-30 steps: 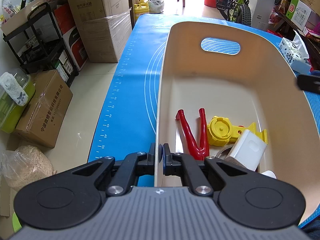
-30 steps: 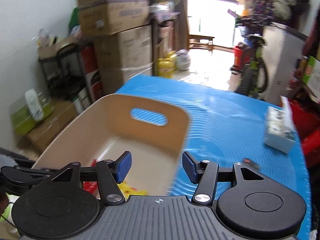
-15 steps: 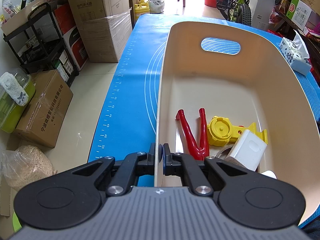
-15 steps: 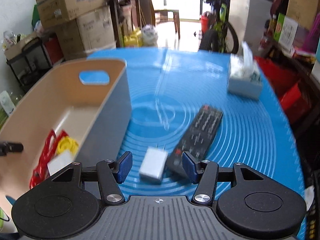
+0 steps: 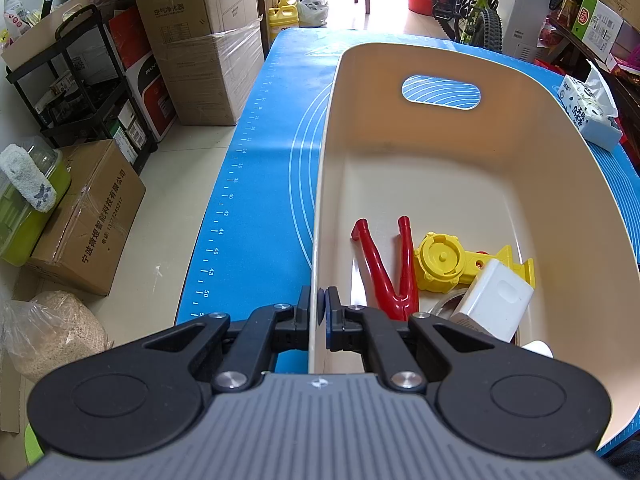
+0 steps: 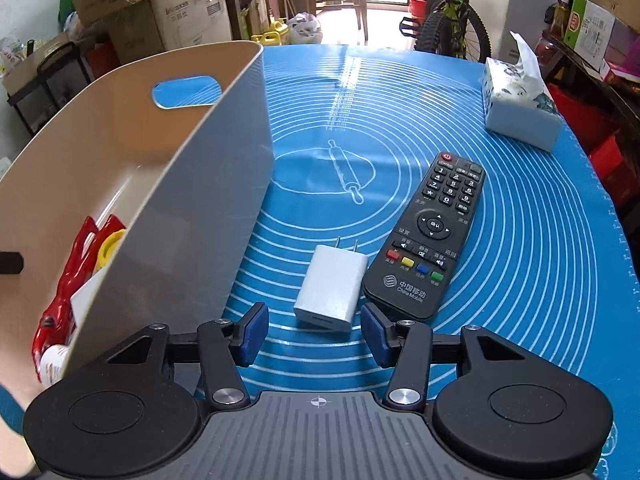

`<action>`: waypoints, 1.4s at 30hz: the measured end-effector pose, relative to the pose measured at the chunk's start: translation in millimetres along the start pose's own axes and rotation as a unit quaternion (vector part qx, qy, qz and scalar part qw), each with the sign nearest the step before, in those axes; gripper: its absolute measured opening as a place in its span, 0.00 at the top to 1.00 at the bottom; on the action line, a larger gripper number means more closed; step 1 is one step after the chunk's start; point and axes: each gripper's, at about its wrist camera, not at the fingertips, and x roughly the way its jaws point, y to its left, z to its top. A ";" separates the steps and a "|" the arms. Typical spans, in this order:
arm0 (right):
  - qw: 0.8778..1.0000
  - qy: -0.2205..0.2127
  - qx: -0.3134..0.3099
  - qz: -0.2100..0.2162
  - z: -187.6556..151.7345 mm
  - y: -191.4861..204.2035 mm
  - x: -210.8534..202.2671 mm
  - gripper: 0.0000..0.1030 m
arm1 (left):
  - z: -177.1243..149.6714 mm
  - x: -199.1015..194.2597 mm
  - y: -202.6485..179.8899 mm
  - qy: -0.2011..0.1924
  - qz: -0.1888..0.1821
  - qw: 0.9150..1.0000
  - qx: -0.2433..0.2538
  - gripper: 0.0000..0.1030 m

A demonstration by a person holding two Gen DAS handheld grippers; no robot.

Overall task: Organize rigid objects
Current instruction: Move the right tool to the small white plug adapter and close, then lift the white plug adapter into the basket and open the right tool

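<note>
Left gripper (image 5: 319, 312) clamped on the near wall of the beige bin (image 5: 460, 60); right gripper (image 6: 314, 330) jaws apart, holding nothing, white charger (image 6: 331, 288) on blue mat (image 6: 520, 220) at its 12 o'clock, remote (image 6: 430, 236) at charger's 2 o'clock.

Each handheld gripper, the left gripper (image 5: 319, 312) and the right gripper (image 6: 315, 326), has a ribbed grey body with a small crosshair mark at its front edge. Beside that mark sit two round black discs, black linked arms with silver screws, and blue-padded fingers (image 6: 253, 330).
</note>
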 end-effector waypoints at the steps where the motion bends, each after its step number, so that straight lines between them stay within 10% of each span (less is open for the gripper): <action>1: 1.000 0.001 0.003 -0.002 0.5 -0.3 2.2 0.40 | 0.0 0.0 0.1 0.000 0.000 1.000 0.000 0.93; 17: 1.000 0.000 0.025 -0.008 -3.7 1.2 9.8 0.58 | 0.1 0.0 0.2 0.001 0.000 1.000 -0.001 0.93; 42: 0.987 -0.151 0.044 0.029 35.4 -2.9 -102.5 0.59 | 0.4 0.1 -0.1 0.001 0.000 1.000 -0.001 0.93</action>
